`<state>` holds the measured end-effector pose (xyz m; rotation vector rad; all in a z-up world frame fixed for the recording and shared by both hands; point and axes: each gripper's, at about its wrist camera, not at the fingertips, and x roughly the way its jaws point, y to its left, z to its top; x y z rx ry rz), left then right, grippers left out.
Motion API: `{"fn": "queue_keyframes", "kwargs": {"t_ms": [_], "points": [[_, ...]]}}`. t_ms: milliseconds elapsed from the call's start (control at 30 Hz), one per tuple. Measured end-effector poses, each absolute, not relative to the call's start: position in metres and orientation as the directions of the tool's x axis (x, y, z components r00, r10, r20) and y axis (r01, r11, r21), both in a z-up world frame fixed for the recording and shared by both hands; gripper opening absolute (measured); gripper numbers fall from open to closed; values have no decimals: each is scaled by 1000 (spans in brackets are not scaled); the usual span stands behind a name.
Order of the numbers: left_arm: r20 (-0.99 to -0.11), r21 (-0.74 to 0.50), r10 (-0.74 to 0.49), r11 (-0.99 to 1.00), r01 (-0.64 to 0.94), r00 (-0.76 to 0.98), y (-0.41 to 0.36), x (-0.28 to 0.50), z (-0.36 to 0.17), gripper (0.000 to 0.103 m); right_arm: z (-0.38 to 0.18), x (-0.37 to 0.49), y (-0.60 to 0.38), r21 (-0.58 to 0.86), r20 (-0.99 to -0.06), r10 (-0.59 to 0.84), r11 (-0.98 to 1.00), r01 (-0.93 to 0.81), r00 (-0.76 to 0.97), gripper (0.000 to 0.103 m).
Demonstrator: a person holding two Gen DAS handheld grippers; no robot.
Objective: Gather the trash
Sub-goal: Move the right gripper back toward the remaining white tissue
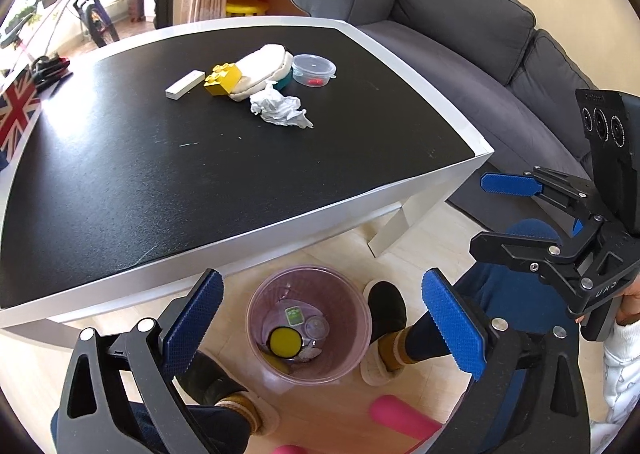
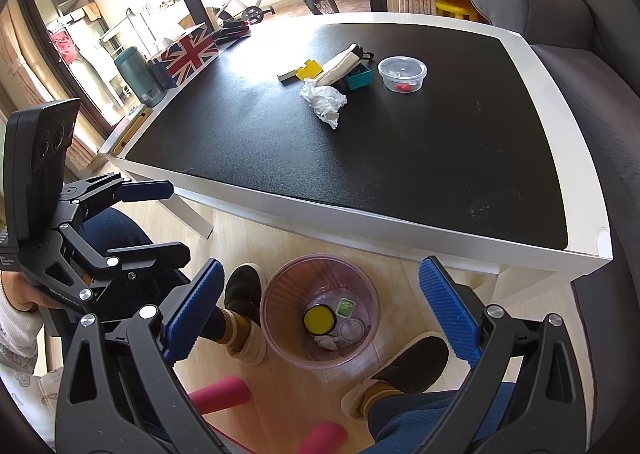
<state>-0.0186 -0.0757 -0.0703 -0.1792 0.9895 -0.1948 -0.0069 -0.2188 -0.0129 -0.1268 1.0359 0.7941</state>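
Note:
A crumpled white tissue [image 1: 280, 108] [image 2: 325, 101] lies on the black tabletop [image 1: 160, 174] [image 2: 400, 158], in front of a clear lidded tub [image 1: 313, 69] [image 2: 402, 72]. A translucent pink bin [image 1: 308, 328] [image 2: 320, 320] stands on the floor before the table; it holds a yellow-lidded item [image 1: 285, 342] [image 2: 317, 319] and other scraps. My left gripper [image 1: 320, 326] is open and empty above the bin. My right gripper [image 2: 318, 312] is open and empty, also above the bin. Each gripper shows in the other's view, the right one [image 1: 516, 214] and the left one [image 2: 160, 218].
On the table lie a yellow brick [image 1: 222, 79], a white pouch [image 1: 262, 68], a white remote [image 1: 185, 84], a teal brick [image 2: 359, 77] and a Union Jack box [image 2: 191, 50]. A grey sofa [image 1: 480, 54] flanks the table. The person's slippered feet [image 2: 244, 310] flank the bin.

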Motion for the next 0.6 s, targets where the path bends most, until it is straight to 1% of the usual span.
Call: {"fn": "queue_keyframes", "kwargs": {"t_ms": [600], "points": [[-782,-229,-206,973,36,588,-55,-18,-49,96,4,2,-210,259,-786,550,708,-657,283,97]]}}
